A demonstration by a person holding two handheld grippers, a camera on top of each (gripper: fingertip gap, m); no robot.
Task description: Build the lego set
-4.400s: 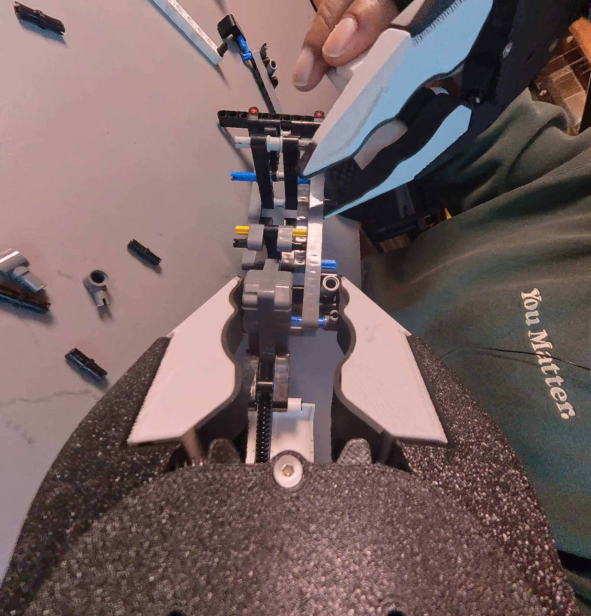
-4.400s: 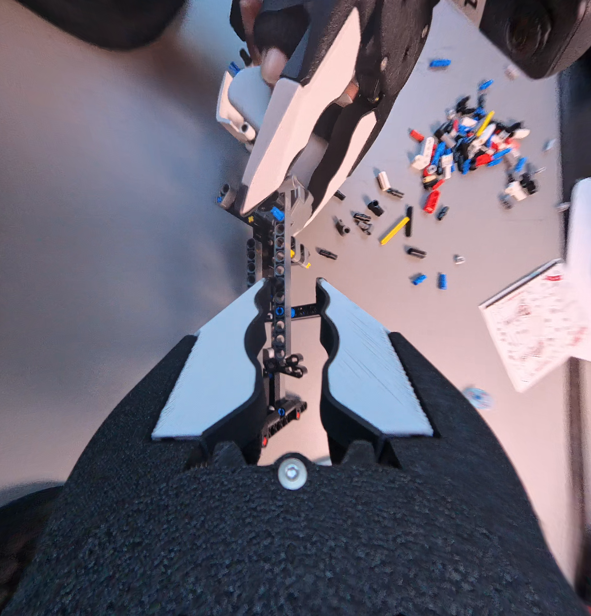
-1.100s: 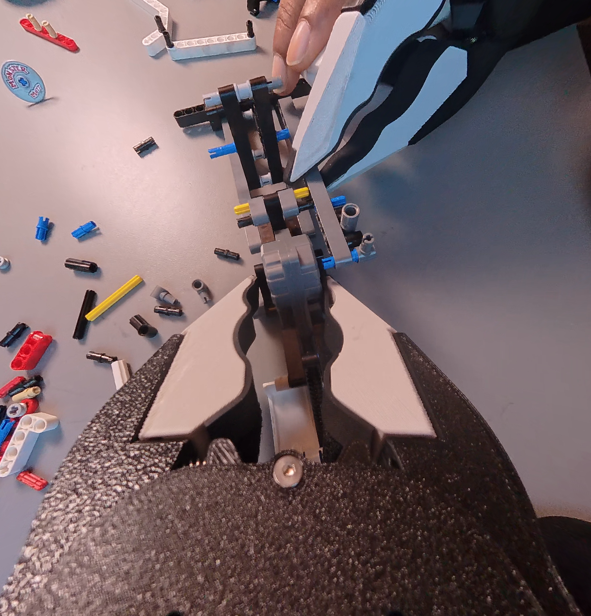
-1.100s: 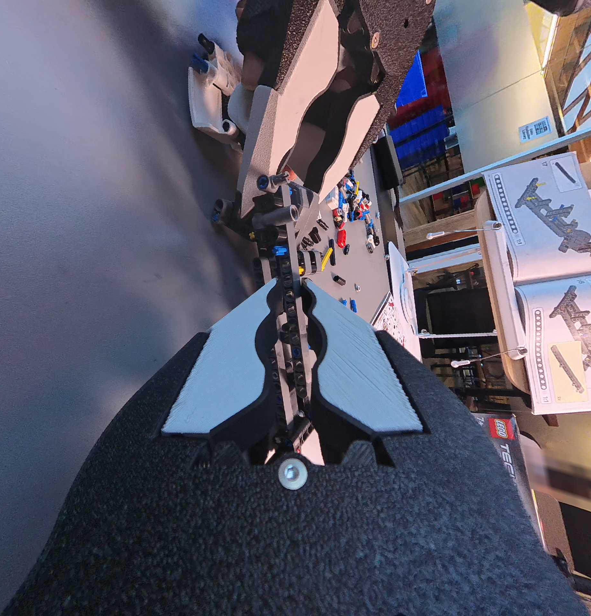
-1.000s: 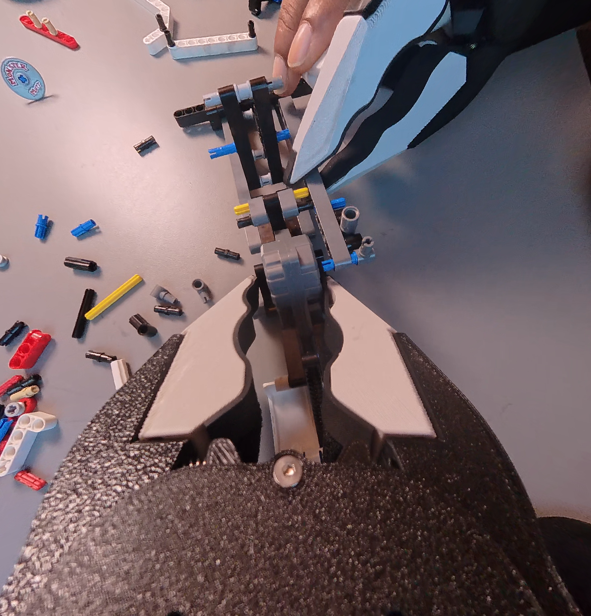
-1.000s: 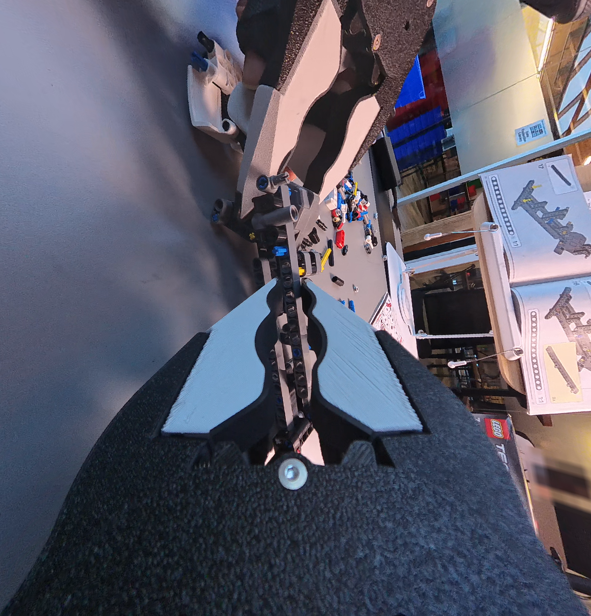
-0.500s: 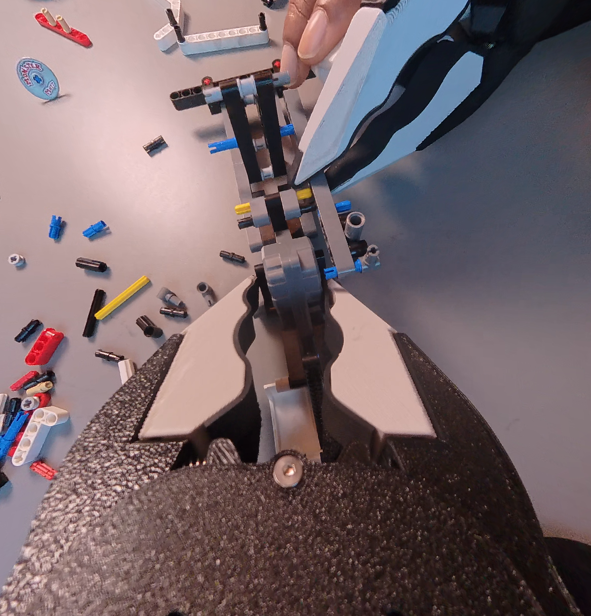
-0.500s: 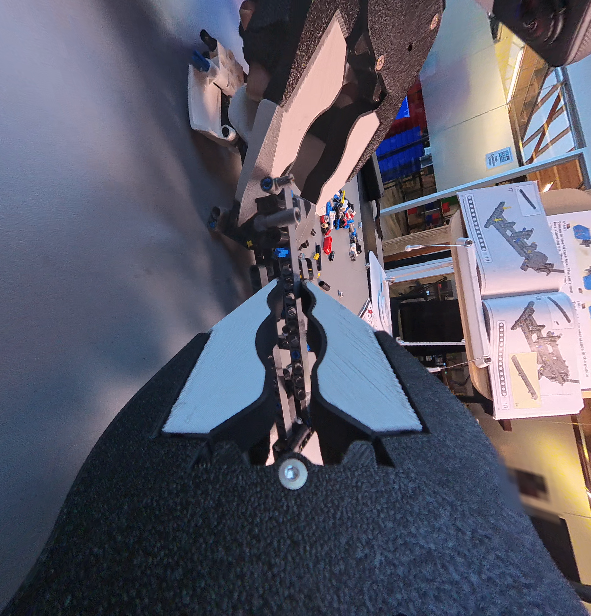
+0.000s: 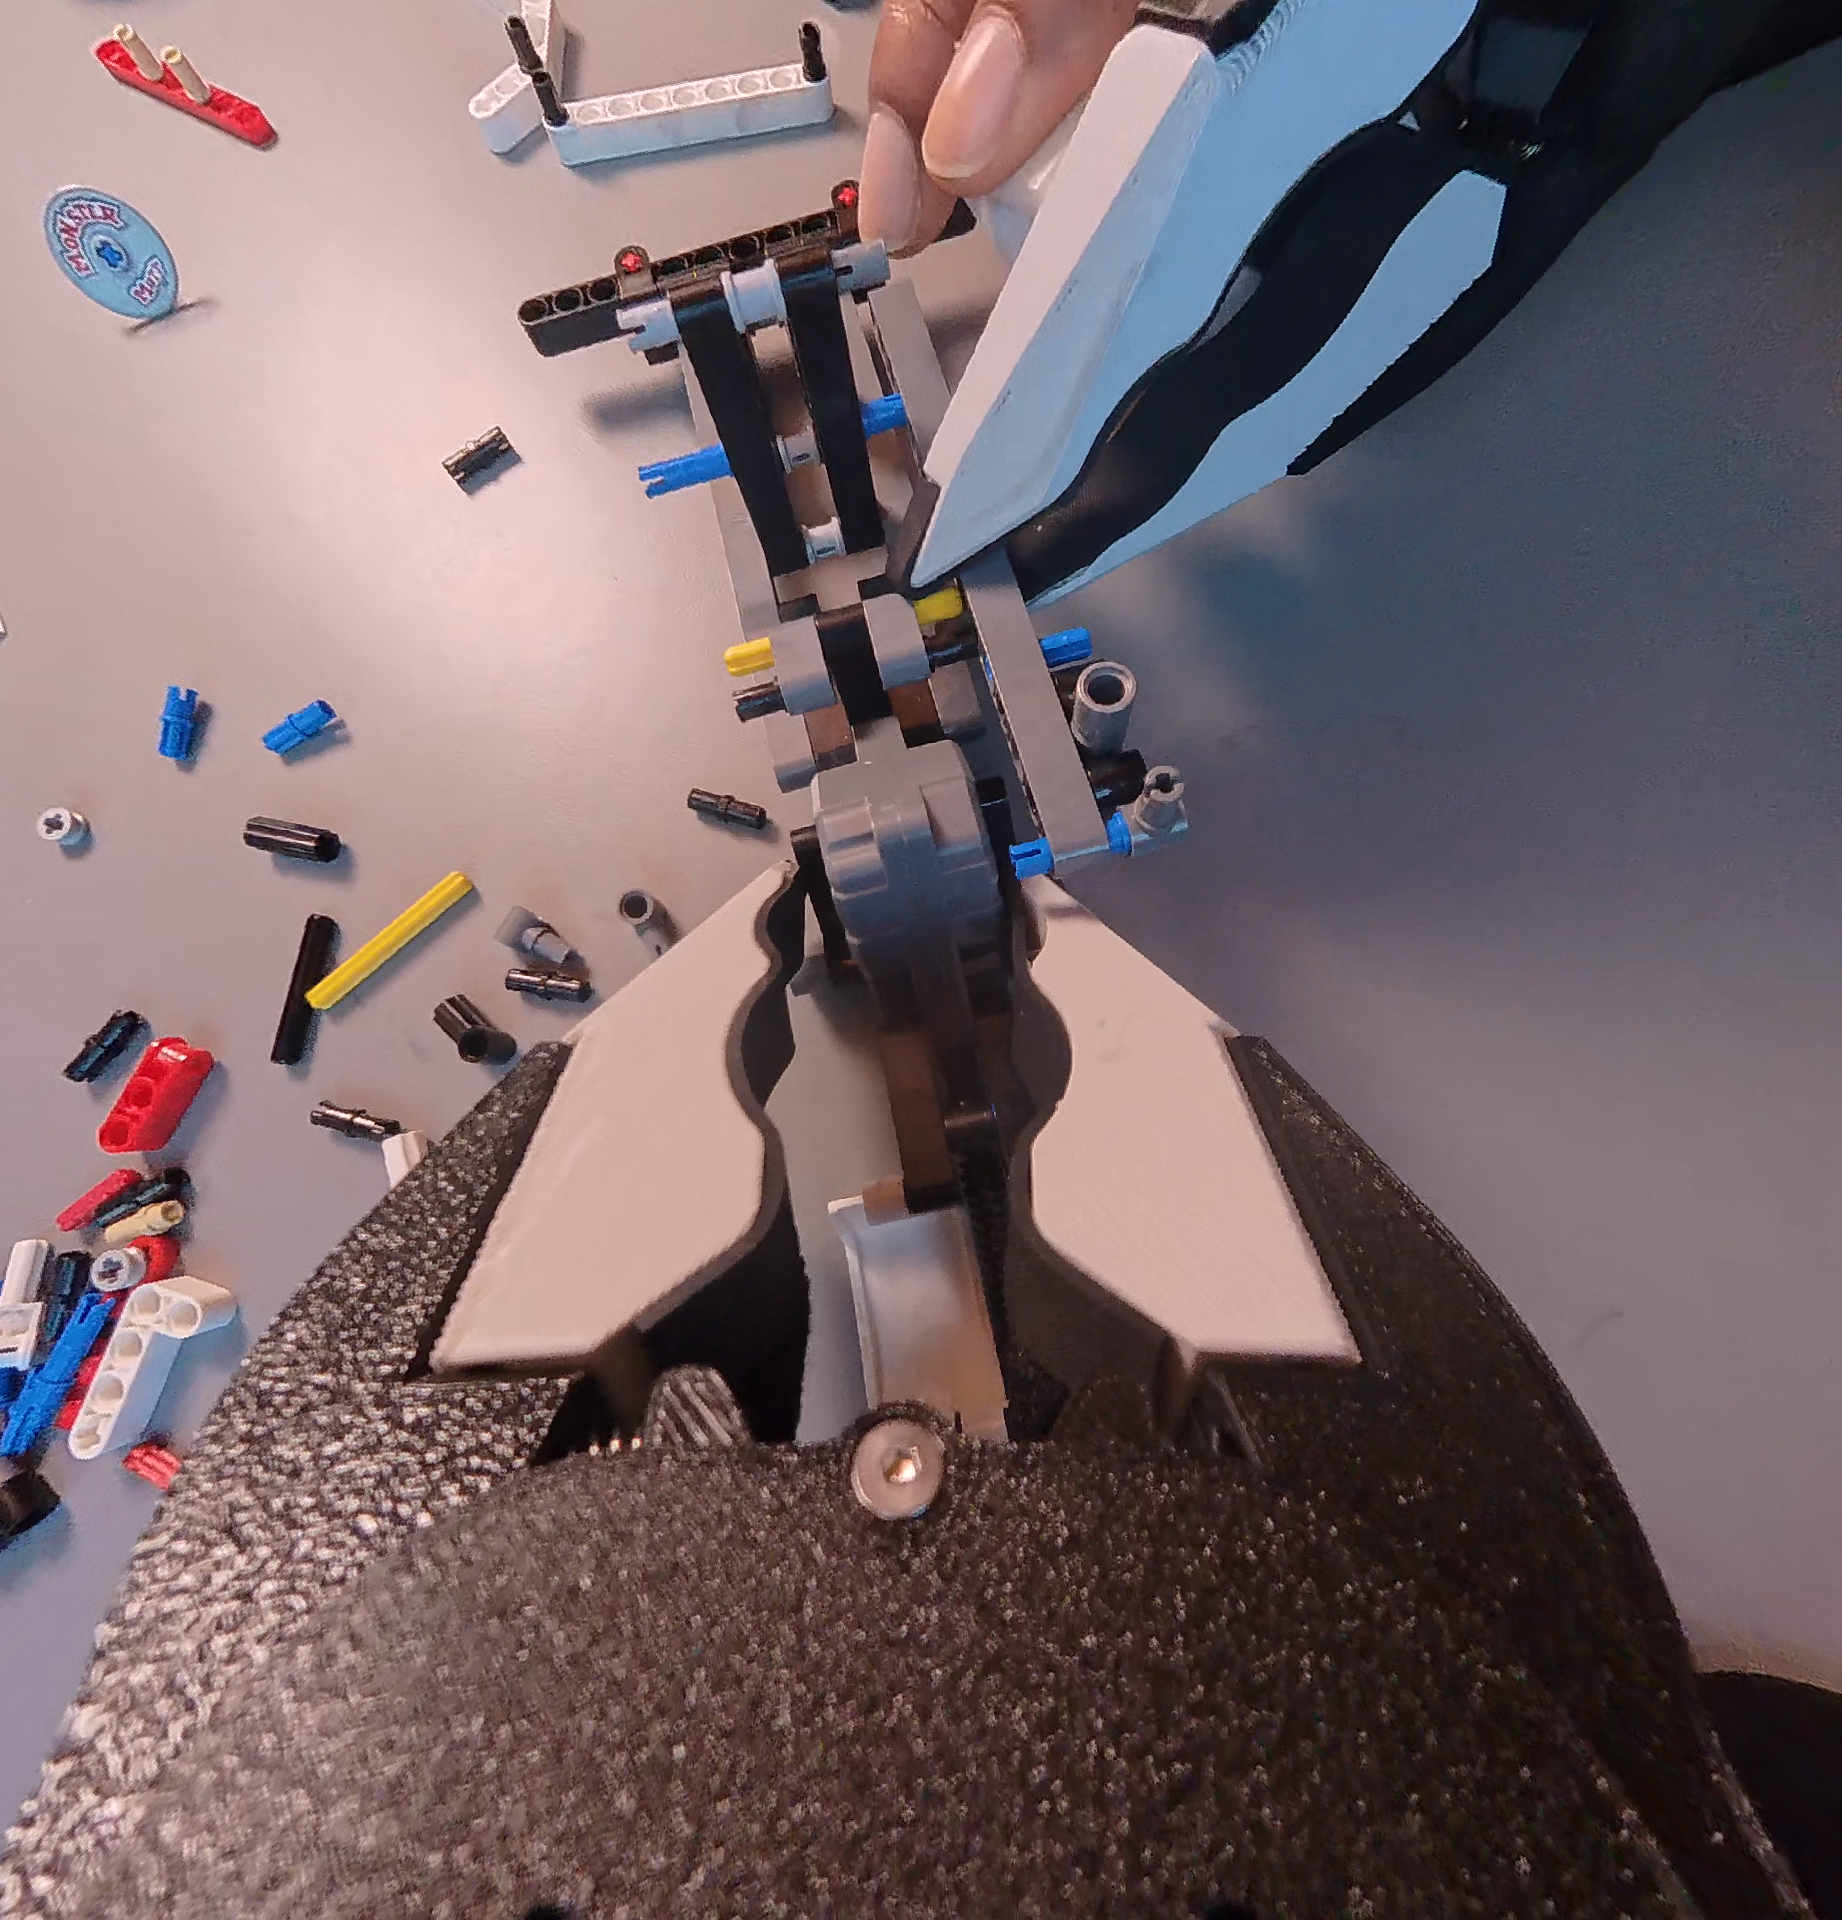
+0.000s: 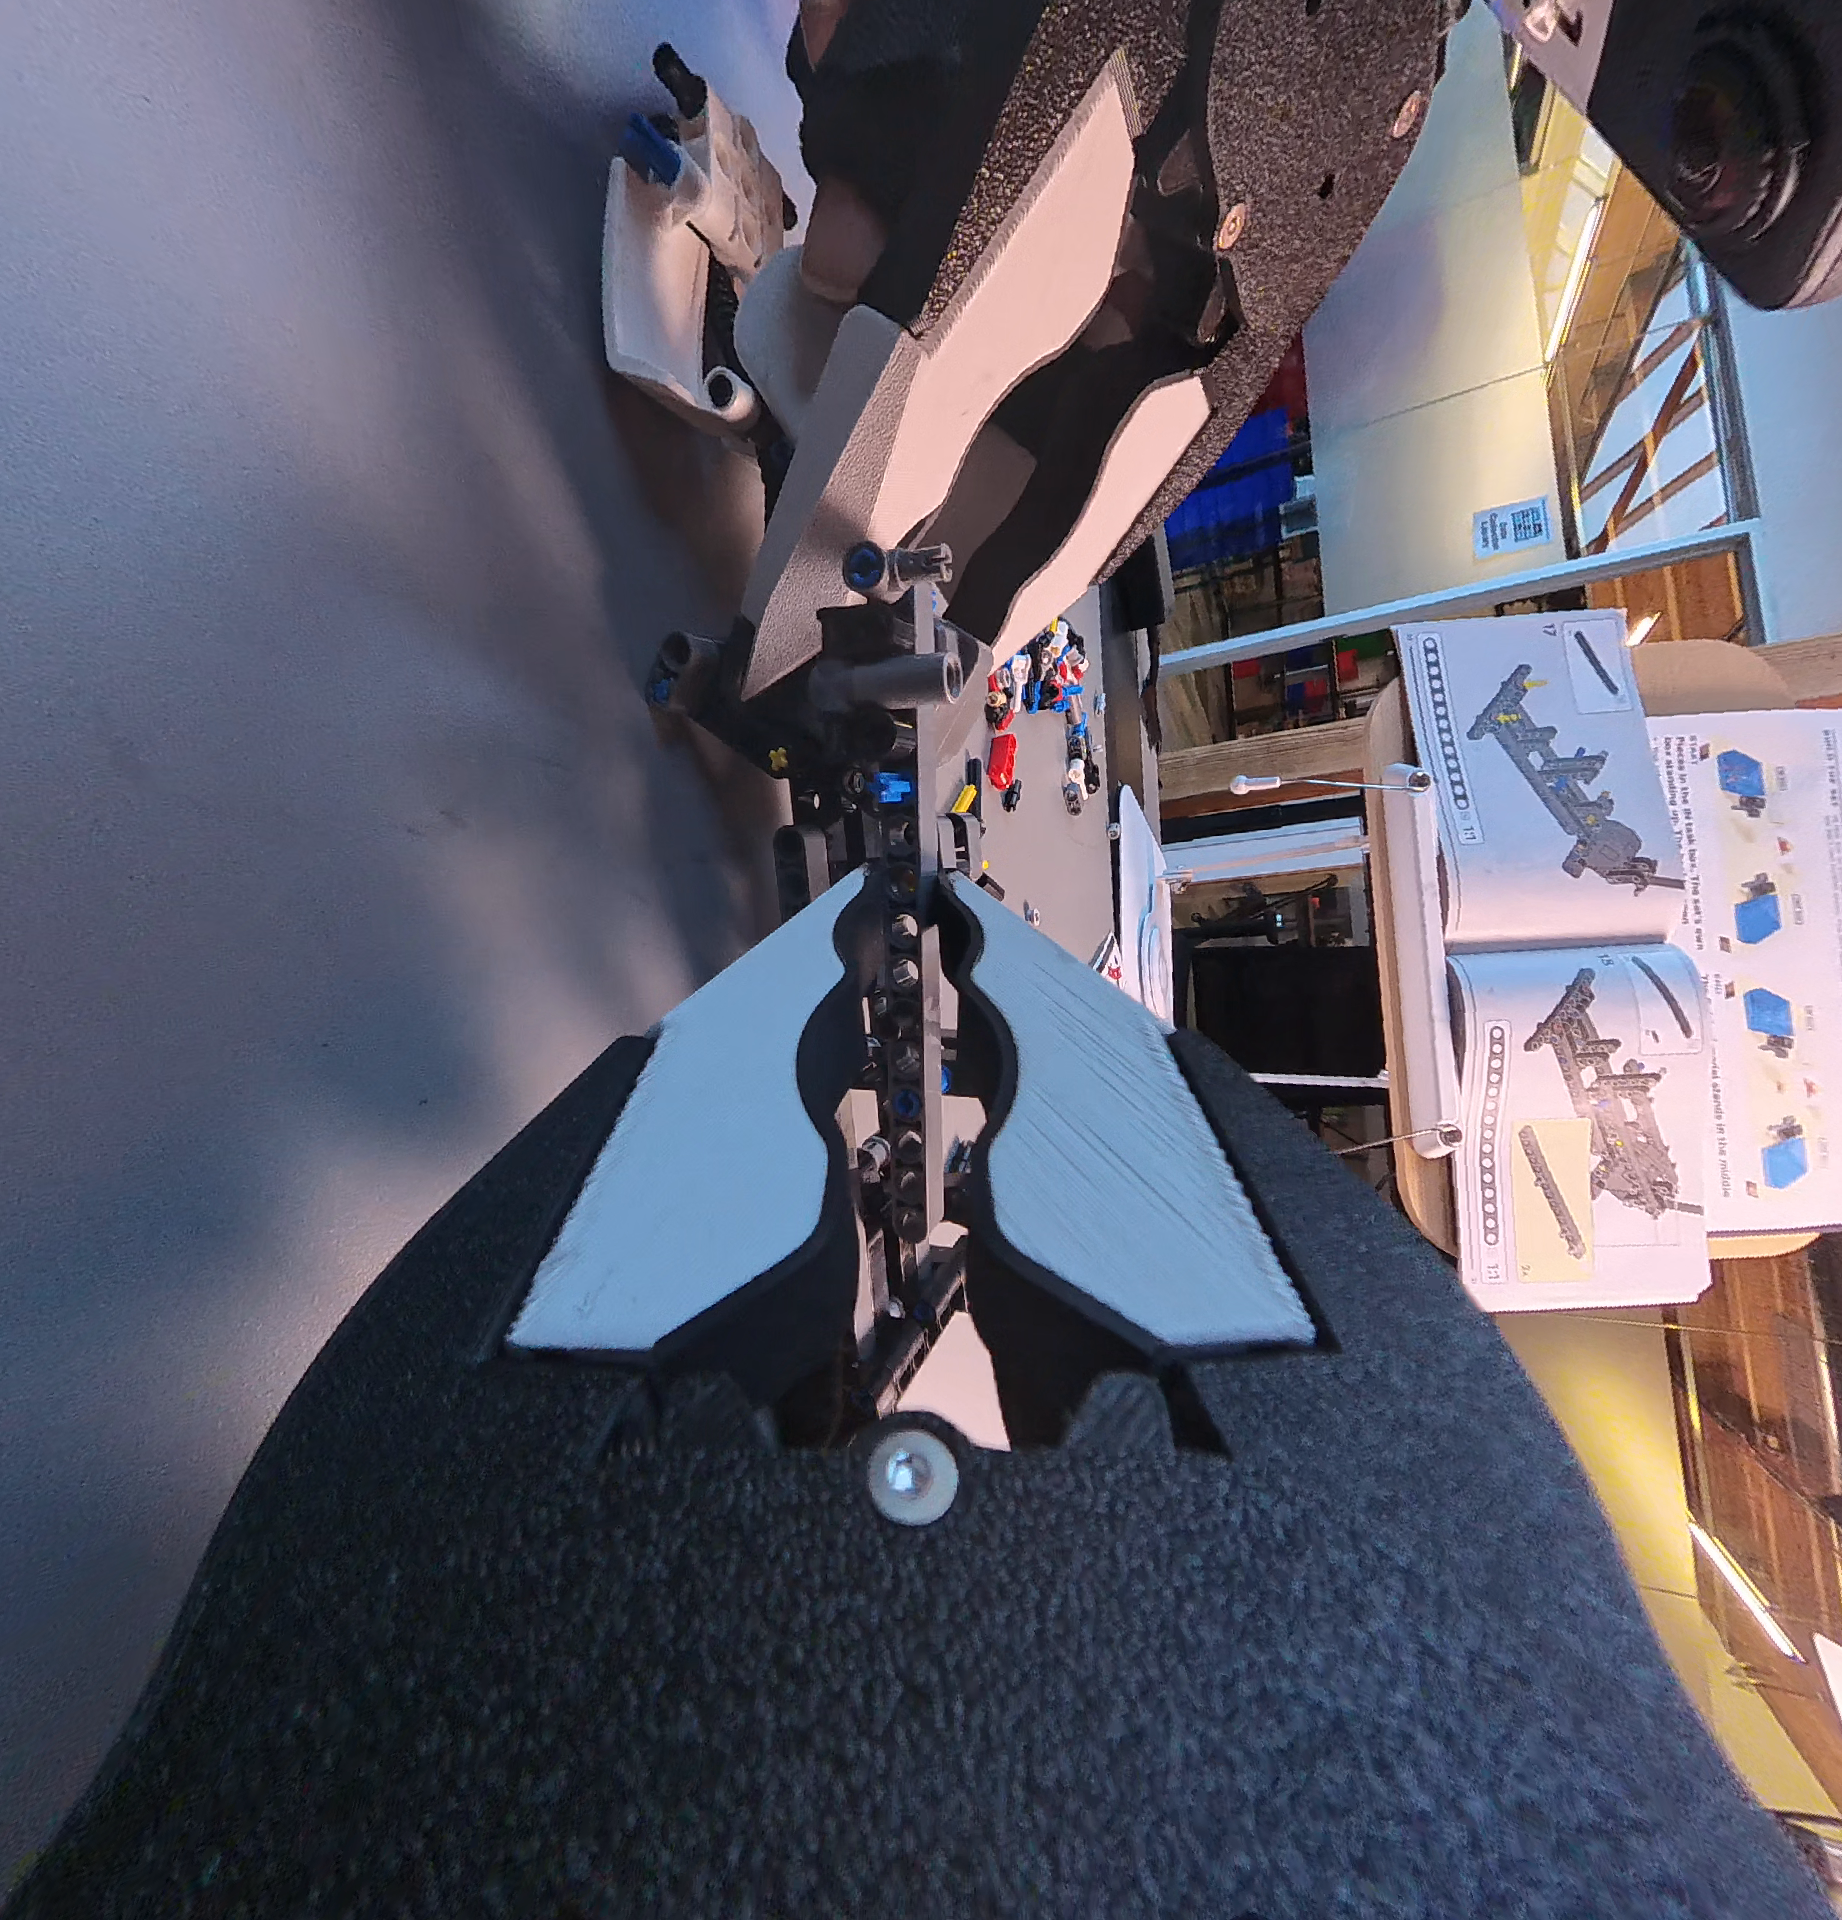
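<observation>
Two grippers clamp one long Technic assembly (image 9: pixel 855 582) from opposite ends, lifted over the grey table (image 9: pixel 1519 935). The left gripper (image 9: pixel 901 914) has its fingers (image 9: pixel 678 1091) closed in on the dark grey housing at the near end, the right-hand pad pressed against it while a slim gap shows beside the left-hand pad. The right gripper (image 10: pixel 912 894) is nearly closed, its pads pinching the edge of the long grey beam (image 10: pixel 922 997) that runs between them; in the left wrist view the same gripper (image 9: pixel 958 561) comes in from the upper right, its tips meeting the beam near a yellow axle (image 9: pixel 749 655). A person's fingertips (image 9: pixel 938 135) press on the far black cross beam (image 9: pixel 709 281).

Right of the assembly the table lies bare and wide. To the left, loose parts crowd it: a yellow axle (image 9: pixel 389 940), black pins (image 9: pixel 291 836), blue pins (image 9: pixel 299 724), a red piece (image 9: pixel 156 1091) and a mixed pile (image 9: pixel 65 1340) at the frame's edge. Beyond the far end lie a white beam frame (image 9: pixel 688 104) and a round blue sticker (image 9: pixel 112 262). In the right wrist view, an open instruction booklet (image 10: pixel 1561 935) stands past the table's edge.
</observation>
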